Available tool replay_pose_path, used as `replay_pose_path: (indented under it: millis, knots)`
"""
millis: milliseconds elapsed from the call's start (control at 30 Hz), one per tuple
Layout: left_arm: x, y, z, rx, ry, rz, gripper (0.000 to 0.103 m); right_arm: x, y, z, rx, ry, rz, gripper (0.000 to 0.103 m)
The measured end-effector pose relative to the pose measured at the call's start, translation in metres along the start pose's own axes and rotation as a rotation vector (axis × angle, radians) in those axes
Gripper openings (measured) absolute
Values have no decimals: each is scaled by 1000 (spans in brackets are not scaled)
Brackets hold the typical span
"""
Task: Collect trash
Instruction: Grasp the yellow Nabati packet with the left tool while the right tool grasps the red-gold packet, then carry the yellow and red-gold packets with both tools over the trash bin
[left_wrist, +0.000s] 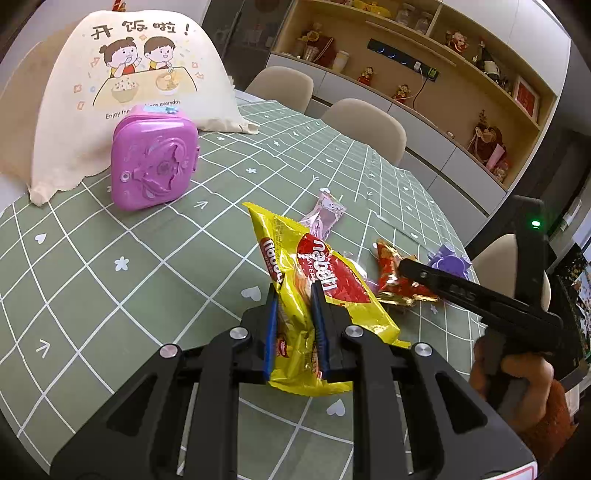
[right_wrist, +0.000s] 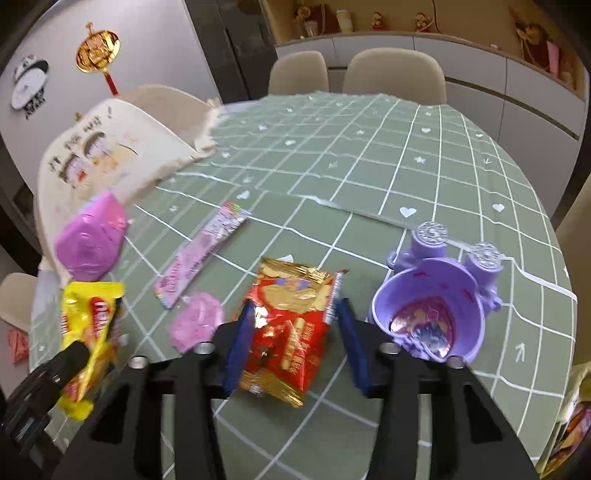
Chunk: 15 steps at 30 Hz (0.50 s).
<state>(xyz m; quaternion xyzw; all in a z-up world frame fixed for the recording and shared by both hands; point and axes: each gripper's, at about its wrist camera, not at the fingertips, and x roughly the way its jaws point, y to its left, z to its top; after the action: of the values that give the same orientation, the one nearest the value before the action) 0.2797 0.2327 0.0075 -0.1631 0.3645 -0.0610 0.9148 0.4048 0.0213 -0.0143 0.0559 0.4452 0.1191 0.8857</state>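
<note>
Pinching a crinkled yellow foil wafer bag (left_wrist: 314, 291), the left gripper (left_wrist: 295, 295) presses its blue-padded fingers into the bag's lower half, above the green gridded tablecloth (left_wrist: 110, 277). To the right, the right gripper (right_wrist: 295, 314) has its fingers spread on either side of a glossy red-and-gold wrapper (right_wrist: 291, 325) lying flat. Far left stands a rounded, moulded purple plastic case (left_wrist: 155, 166); a long pink wrapper (right_wrist: 203, 254) lies between.
</note>
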Motion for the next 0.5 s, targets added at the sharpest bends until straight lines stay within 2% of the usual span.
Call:
replay_pose_path:
  millis: [33,67,167,267,500]
  knots:
    - [0,0,0,-2,0,0,16,1,-1,0,3,0,0,34]
    - [0,0,0,-1,-3,2,16,0,-2,-1,-4,-1,8,26]
    - [-2,-1,0,1,-11,13,16,-9,0,-9,-54,4,37,21]
    - [-4,-4,-1,1,-13,21,16,-32,7,-21,-125,-44,28,17]
    - [-22,-36,-8,54,-43,31,16,-97,-12,-36,-164,-150,40,16]
